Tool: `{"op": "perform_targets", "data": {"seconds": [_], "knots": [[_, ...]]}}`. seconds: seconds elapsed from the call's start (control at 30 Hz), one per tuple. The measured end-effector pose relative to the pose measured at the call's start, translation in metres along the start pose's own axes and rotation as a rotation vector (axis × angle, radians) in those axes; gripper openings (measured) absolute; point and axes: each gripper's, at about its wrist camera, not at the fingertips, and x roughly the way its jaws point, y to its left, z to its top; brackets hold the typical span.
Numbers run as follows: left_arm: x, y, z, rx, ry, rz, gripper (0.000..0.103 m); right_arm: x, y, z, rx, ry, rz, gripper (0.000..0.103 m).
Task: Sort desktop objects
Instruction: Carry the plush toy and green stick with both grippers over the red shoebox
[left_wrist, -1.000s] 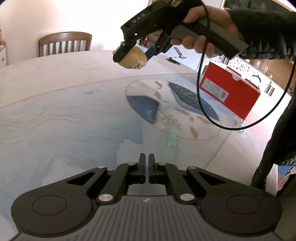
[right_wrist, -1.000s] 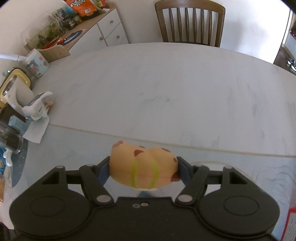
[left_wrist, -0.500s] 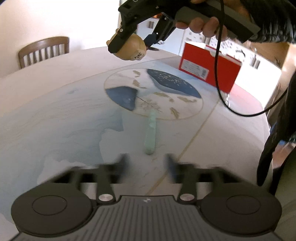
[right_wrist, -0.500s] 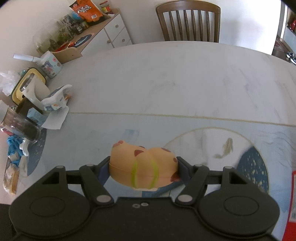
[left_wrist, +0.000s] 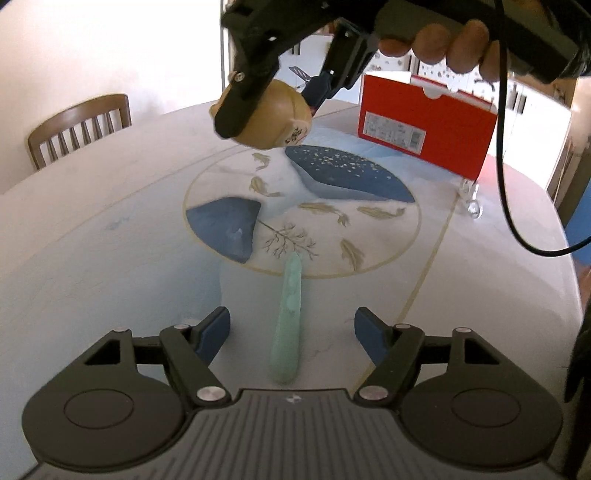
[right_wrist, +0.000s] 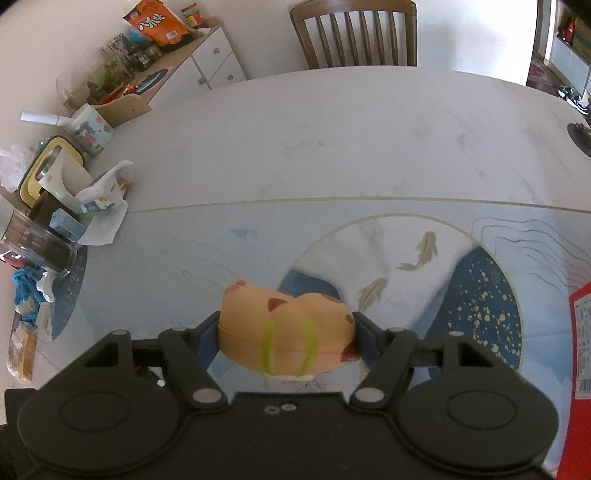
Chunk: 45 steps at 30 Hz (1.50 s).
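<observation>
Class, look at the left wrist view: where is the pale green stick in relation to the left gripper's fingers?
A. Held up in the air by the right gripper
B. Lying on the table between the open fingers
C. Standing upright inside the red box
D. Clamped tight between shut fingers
B: the pale green stick lies flat on the table mat, with the left gripper fingers spread wide on either side of it.

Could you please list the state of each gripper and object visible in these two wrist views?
Left gripper: jaws open, straddling the stick without touching it.
Pale green tapered stick: lying flat on the table mat.
Right gripper: jaws shut on the toy.
Tan squishy toy with red spots: clamped, held above the mat.
Red cardboard box: standing on the table, lid closed.
Wooden slat-back chair: empty, beside the table.
</observation>
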Motion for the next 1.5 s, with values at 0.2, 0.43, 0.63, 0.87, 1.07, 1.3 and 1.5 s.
{"op": "perform_targets", "data": {"seconds": [0.2,0.43,0.63,0.87,1.07,1.3,1.5], "knots": [[0.001,0.002,0.008,-0.006,0.015,0.038,0.027,0.005,-0.003,-0.005,-0.001,0.020,0.011,0.071],[-0.003,-0.008,0.004,0.046,0.011,0.075,0.010,0.011,-0.004,-0.004,-0.007,0.047,0.013,0.071],[-0.024,0.020,-0.011,-0.108,-0.024,0.124,0.010,0.024,0.014,0.003,-0.052,0.088,0.003,0.071],[-0.059,0.055,-0.034,-0.274,-0.068,0.205,0.010,0.050,0.051,0.004,-0.130,0.142,0.037,0.071],[-0.081,0.073,-0.046,-0.348,-0.092,0.243,0.010,0.064,0.078,0.001,-0.194,0.169,0.065,0.071],[-0.101,0.076,-0.035,-0.322,-0.125,0.237,0.010,0.050,0.082,0.001,-0.199,0.155,0.079,0.071],[-0.109,0.064,-0.009,-0.268,-0.140,0.230,0.010,0.013,0.068,-0.009,-0.162,0.104,0.079,0.071]]}}
